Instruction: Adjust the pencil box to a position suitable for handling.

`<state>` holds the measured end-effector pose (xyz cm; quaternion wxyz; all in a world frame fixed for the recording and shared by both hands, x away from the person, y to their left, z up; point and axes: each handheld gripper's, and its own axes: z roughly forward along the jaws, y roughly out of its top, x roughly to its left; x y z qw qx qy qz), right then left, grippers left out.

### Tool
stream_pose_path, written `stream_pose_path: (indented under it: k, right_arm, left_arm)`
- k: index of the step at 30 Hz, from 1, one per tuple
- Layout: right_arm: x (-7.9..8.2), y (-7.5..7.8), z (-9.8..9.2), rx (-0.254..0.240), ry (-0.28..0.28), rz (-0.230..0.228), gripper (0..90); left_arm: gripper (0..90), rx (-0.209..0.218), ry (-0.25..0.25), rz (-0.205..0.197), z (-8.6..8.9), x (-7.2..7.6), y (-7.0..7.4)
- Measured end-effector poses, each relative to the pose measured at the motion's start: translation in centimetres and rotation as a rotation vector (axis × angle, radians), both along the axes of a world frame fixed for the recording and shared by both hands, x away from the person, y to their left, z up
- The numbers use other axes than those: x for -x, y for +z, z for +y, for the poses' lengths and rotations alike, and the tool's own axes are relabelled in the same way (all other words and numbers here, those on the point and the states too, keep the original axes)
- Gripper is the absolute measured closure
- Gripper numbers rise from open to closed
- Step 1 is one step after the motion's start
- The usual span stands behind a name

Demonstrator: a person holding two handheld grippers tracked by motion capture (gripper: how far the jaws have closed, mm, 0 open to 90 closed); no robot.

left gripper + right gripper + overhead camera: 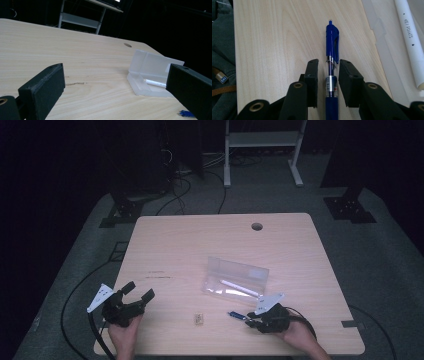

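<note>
While the person's two hands rest at the near edge of the table (165, 235), the right gripper (248, 317) lies low near the near right corner, its black jaws either side of a blue pen (331, 75). Seen along that gripper, the pen runs straight up between the jaws, clip end pointing away, and a thin sliver of wood shows on each side of the barrel (so the pads are close but not pressing on it). No earlier picture is to hand, and I can say only that the jaws stand narrowly apart around the pen, which lies flat on the wood.

Just beyond the pen, toward the middle of the table, sits a clear plastic case (235, 277), lid standing open, with a white pen (239, 288) lying in its tray. From the right gripper view the white pen (412, 42) shows lettering along its barrel, and the case's edge lies just beside the blue pen.

Near the near left corner, the left gripper (139, 291) is held above the wood with its jaws spread wide and nothing between them. A small tan eraser-like block (199, 319) lies near the near edge, between the two grippers, well apart from both. A round hole (257, 226) marks the far edge.
</note>
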<state>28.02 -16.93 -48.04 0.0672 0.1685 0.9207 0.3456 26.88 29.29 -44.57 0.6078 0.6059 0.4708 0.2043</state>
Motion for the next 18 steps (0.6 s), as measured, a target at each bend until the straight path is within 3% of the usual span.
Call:
stream_pose_path:
  k: [18]
  right_arm:
    - [0.01, -0.4, -0.08, 0.024, -0.009, -0.004, 78.0]
  left_arm:
    - [1.1, 0.001, 0.001, -0.003, 0.03, 0.01, 0.02]
